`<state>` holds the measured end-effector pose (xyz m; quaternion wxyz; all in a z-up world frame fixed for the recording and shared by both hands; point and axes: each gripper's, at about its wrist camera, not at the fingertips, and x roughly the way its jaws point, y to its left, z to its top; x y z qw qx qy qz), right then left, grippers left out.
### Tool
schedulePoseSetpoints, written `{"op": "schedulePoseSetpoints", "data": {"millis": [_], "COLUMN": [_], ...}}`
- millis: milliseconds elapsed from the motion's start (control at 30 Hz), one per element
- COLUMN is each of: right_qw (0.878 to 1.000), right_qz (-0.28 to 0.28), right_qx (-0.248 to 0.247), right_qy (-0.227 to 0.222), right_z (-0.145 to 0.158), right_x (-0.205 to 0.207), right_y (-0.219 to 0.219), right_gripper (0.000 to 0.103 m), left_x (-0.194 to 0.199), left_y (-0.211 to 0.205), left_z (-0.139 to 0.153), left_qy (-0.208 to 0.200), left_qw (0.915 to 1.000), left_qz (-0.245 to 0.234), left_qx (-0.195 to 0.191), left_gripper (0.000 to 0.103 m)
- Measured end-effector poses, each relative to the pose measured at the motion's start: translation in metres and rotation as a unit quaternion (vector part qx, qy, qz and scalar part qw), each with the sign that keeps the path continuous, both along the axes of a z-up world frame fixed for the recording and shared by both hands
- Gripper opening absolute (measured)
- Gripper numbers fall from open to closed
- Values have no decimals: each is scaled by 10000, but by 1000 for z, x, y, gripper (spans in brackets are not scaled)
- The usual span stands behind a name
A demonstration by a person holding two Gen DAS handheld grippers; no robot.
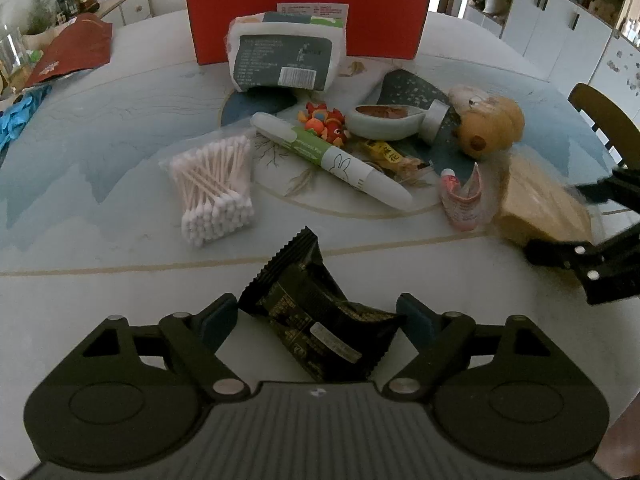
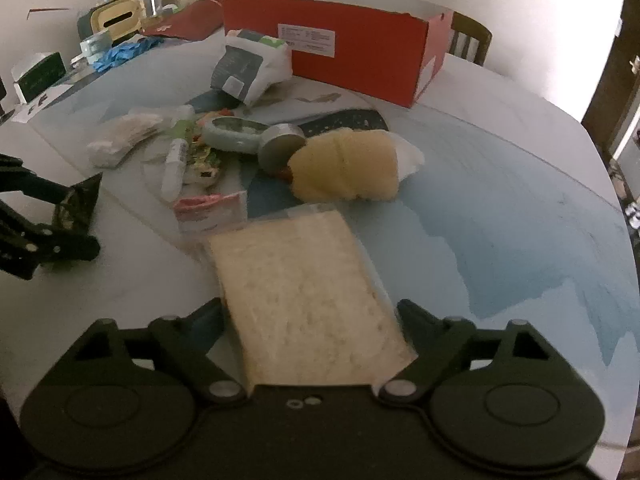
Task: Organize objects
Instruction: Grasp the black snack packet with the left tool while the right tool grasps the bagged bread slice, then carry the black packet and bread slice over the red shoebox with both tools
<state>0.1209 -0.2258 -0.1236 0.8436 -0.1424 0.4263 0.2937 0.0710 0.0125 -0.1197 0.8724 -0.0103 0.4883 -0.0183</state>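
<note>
Black foil snack packet (image 1: 320, 316) sits between the wide-open left gripper (image 1: 320, 316), ungripped; the right gripper (image 2: 310, 320), equally open, straddles a pale flat packet (image 2: 304, 288). Beyond, the red box (image 1: 308, 12) awaits; sorting looks barely begun.

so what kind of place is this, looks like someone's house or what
Most likely a home dining room. The clutter sits on a round table with a printed cloth, a wooden dining chair stands at its far side, and white cabinets holding household odds and ends line the wall.
</note>
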Motion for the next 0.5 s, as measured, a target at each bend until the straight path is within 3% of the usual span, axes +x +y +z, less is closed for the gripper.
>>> {"op": "schedulePoseSetpoints", "data": {"millis": [500], "right_qw": [9988], "right_qz": [-325], "right_qx": [273], "right_qy": [249], "right_z": [29], "right_x": [-37], "right_y": [-4], "right_gripper": [84], "left_x": [-11], "left_y": [-5], "left_z": [18], "left_qy": [-117], "left_qw": [9994], "left_qz": [-69], "left_qx": [-311], "left_gripper": [86]}}
